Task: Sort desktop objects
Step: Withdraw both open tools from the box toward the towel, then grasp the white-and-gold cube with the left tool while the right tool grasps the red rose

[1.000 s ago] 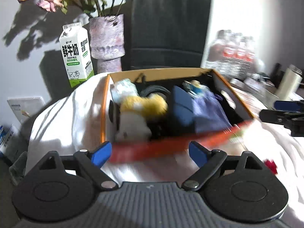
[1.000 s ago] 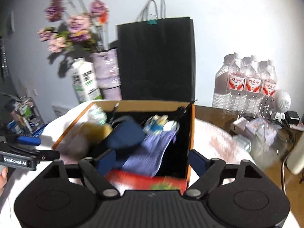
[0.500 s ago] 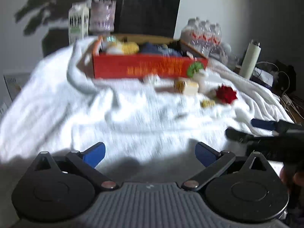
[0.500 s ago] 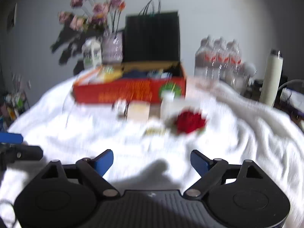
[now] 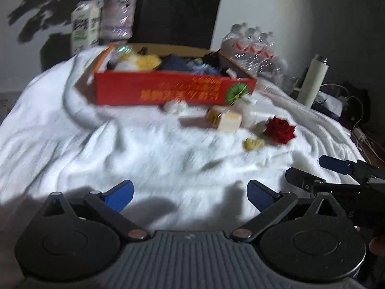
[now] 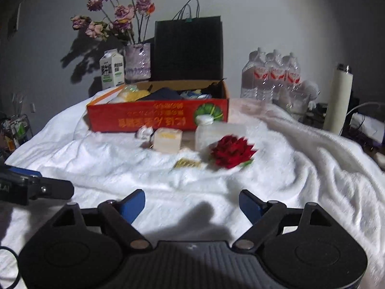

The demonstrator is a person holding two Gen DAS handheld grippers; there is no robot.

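A red cardboard box [image 6: 157, 118] full of soft items stands at the back of the white blanket [image 6: 96, 161]; it also shows in the left wrist view [image 5: 168, 91]. In front of it lie a red fabric rose [image 6: 231, 151], a clear plastic bottle [image 6: 216, 132], a pale cube box [image 6: 167, 139], a crumpled white wad [image 6: 144, 132] and a small yellow packet [image 6: 187, 163]. The rose [image 5: 280, 130] and packet [image 5: 253, 144] show in the left wrist view too. My left gripper [image 5: 190, 192] and right gripper [image 6: 192, 202] are open, empty, well short of the objects.
Behind the box stand a black paper bag [image 6: 187, 48], a vase of flowers [image 6: 138, 62] and a milk carton [image 6: 112, 72]. Water bottles [image 6: 272, 74] and a white flask [image 6: 338, 106] stand at the right with cables beyond.
Both grippers have pulled back from over the box to the near side of the blanket. They stay open and empty.
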